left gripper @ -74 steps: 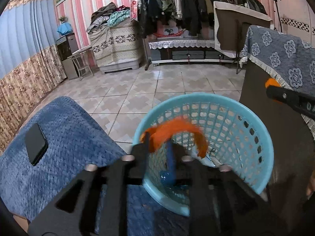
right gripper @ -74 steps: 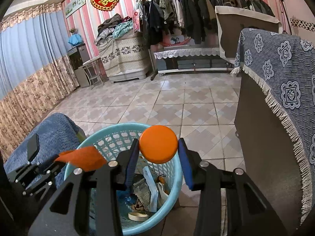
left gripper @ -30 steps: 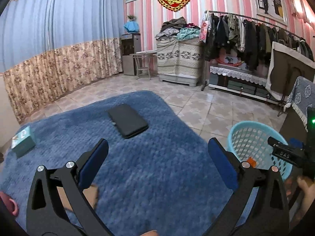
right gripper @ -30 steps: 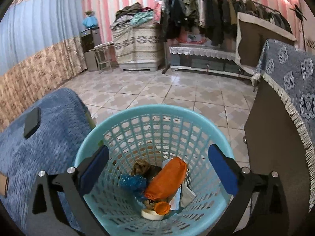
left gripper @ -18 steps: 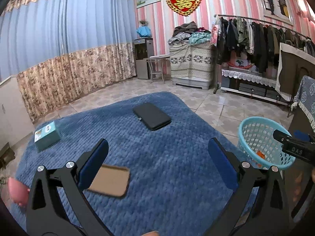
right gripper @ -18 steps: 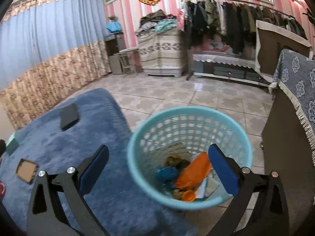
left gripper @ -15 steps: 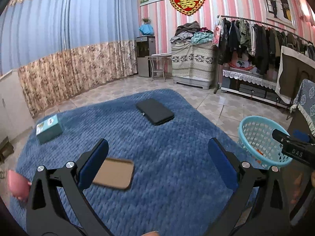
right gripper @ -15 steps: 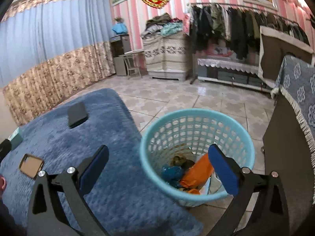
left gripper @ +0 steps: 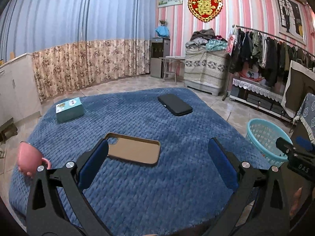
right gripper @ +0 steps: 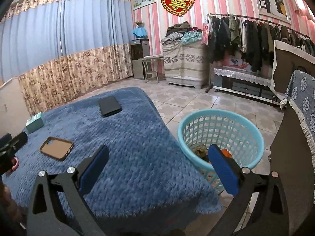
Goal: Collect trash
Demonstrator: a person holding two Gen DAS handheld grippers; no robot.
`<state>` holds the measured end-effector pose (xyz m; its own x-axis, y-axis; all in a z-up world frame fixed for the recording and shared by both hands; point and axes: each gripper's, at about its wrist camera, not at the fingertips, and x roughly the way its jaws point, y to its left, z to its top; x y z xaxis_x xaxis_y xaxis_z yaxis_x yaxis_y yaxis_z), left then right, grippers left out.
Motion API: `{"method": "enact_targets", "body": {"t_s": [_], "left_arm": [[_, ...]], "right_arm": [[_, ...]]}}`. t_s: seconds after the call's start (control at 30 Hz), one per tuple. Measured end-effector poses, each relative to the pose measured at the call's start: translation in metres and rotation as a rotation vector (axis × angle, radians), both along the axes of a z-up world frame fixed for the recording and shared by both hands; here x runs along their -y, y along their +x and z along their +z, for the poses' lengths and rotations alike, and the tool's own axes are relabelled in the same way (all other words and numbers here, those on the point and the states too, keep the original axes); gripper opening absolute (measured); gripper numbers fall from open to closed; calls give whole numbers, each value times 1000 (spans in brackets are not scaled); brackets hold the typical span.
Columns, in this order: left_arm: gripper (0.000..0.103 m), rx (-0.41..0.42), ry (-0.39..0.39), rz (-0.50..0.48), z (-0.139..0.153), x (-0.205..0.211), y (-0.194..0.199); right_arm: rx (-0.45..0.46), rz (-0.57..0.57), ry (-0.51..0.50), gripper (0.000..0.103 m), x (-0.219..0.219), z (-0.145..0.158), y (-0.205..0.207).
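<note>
Blue textured blanket (left gripper: 177, 177) spread over low surface. On it: brown phone case (left gripper: 133, 150) lying flat near front, black flat case (left gripper: 174, 104) toward far edge, teal box (left gripper: 69, 109) at far left, well apart from the others. Pink cup (left gripper: 29, 158) at blanket's left edge. Bkgd: blue curtain w/ floral lower band (left gripper: 78, 39), pink-striped wall w/ red heart ornament (left gripper: 204, 6), clothes rack (right gripper: 246, 33) w/ dark jackets, tiled floor (right gripper: 196, 102).
</note>
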<state>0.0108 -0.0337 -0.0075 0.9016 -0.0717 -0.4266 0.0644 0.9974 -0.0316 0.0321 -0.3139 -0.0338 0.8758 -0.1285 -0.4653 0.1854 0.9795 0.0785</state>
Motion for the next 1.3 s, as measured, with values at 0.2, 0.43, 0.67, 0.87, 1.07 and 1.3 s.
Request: {"method": "enact_targets", "body": {"t_s": [0.2,0.43,0.67,0.87,1.07,1.3], "left_arm": [[98,35,-1,18,1,-8,-16],[98,54,-33,33,0,-12,-20],[98,51,-12,27,-6,-9,-20],[98,51,-13,24,-8,-8,-20],[98,54,-13,22,-9,-6,-21],[98,67,-2,13,-6,-5,-24]], "right_arm": [[35,23,-66,99,-12,3,-10],[70,61,-107,99,-23,7,-13],[87,103,-122,99,-30,7,-15],[96,97,-102,99,-25,7,-16],[105,92,-90,99,-22,9,-18],[111,91,-86,99,-22,9,-18]]}}
